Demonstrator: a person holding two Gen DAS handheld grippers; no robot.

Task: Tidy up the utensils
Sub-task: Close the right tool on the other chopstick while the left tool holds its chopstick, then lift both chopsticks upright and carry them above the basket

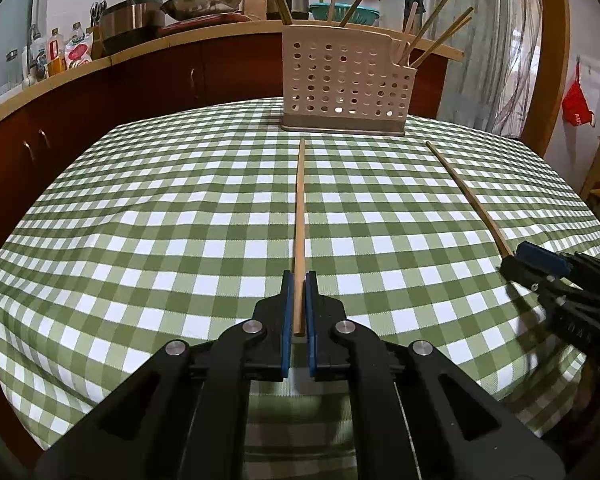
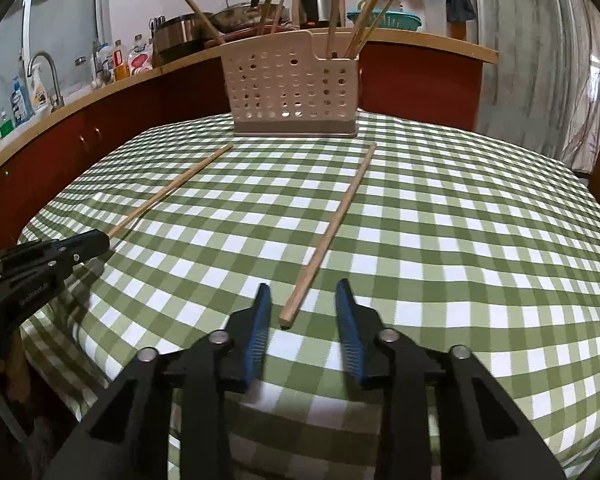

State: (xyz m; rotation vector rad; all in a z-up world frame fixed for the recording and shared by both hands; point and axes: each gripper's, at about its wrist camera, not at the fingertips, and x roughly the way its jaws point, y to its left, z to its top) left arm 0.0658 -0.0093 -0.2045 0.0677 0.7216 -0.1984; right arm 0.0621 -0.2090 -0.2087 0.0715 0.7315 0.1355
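Two wooden chopsticks lie on the green checked tablecloth [image 1: 140, 208]. My left gripper [image 1: 299, 280] has its jaws closed around the near end of the left chopstick [image 1: 301, 216], which points toward the holder. In the right wrist view this chopstick [image 2: 172, 190] runs out from the left gripper [image 2: 96, 240]. My right gripper [image 2: 303, 290] is open, its fingers on either side of the near end of the right chopstick [image 2: 332, 228]. The right gripper also shows in the left wrist view [image 1: 516, 258] beside that chopstick [image 1: 468, 196]. A beige perforated utensil holder [image 1: 346, 84] [image 2: 292, 88] stands at the table's far side with several chopsticks in it.
A wooden counter [image 1: 148, 46] runs behind the table, with a pot, a wok, a kettle, bottles and a teal colander on it. Dark red cabinets [image 2: 420, 80] are below it. A curtain [image 1: 496, 40] hangs at the right.
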